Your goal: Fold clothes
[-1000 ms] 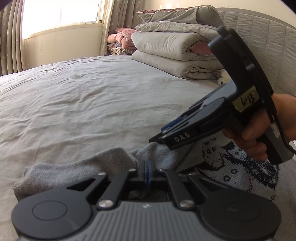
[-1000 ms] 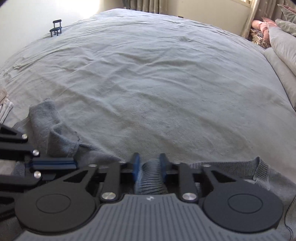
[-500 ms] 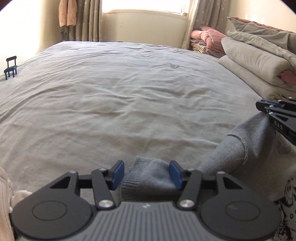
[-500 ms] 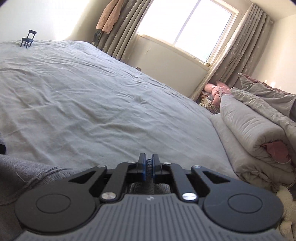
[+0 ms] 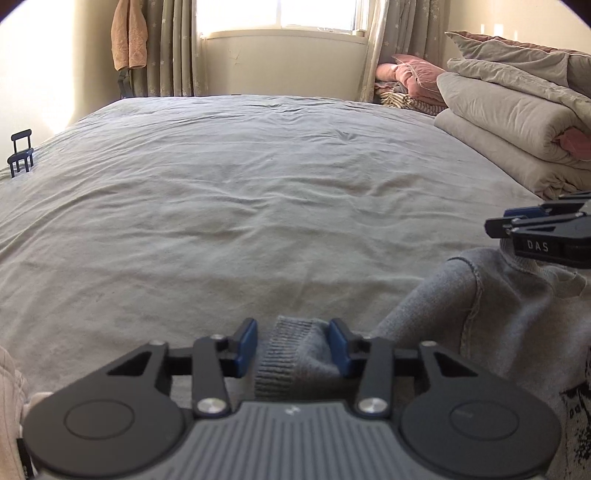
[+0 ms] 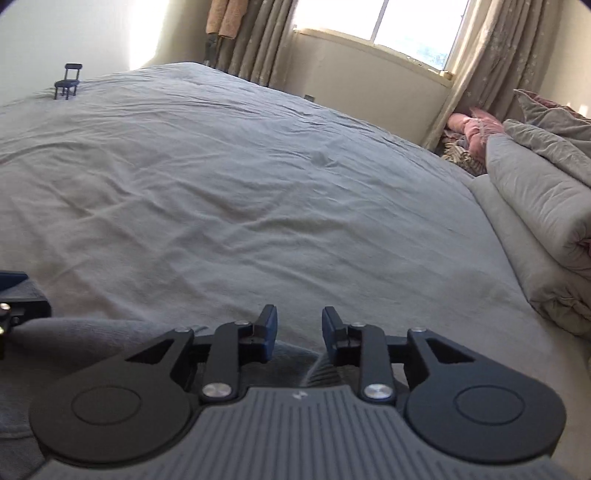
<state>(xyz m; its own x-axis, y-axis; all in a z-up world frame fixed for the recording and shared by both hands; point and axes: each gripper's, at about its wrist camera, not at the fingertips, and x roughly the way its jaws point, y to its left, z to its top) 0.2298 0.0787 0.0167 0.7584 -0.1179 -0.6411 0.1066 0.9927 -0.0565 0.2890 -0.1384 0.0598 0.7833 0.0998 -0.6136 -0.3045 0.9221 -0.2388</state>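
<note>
With the left gripper closing narrow around the sweater cuff and the right gripper opening empty, the sleeve is risking slipping onto the bed's near edge.

Daylight enters through the window, which is overexposed to white in both views. Glare washes the left wall. The bed sheet is evenly lit, with soft wrinkle shadows. Fisheye distortion bends the edges; the corners vignette dark. The right wrist view is slightly soft.
</note>
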